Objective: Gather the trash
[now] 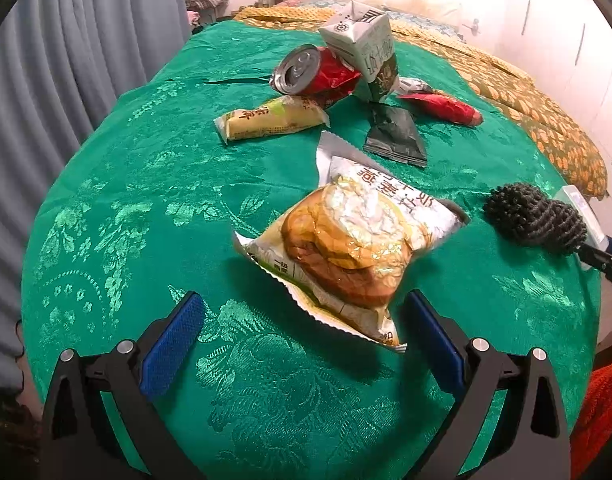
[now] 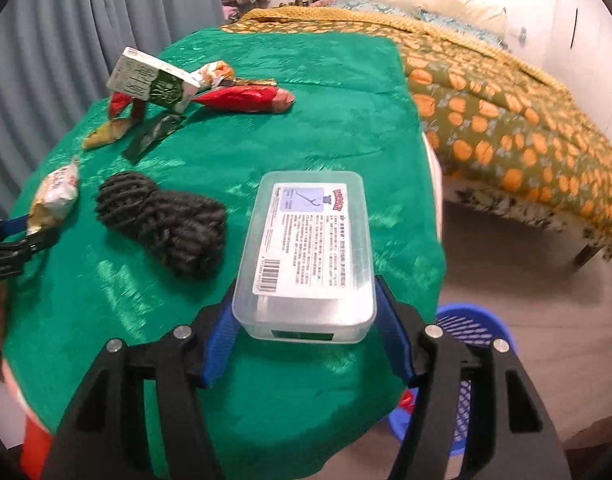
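Observation:
My left gripper (image 1: 304, 296) is open over the green tablecloth (image 1: 145, 200). A bread packet (image 1: 354, 240) lies just ahead of it, one corner near the right pad (image 1: 434, 344). Farther back lie a crushed red can (image 1: 314, 72), a folded carton (image 1: 366, 48), a yellow packet (image 1: 269, 118), a dark green wrapper (image 1: 396, 132) and a red wrapper (image 1: 446, 108). My right gripper (image 2: 306, 300) is shut on a clear plastic box (image 2: 310, 240) with a printed label, both blue pads against its sides, near the table's right edge.
A black knitted bundle (image 2: 165, 224) rests left of the box. A blue mesh basket (image 2: 470, 344) stands on the floor below the table's right edge. A bed with an orange-patterned cover (image 2: 506, 100) is on the right, grey curtains (image 1: 65, 60) on the left.

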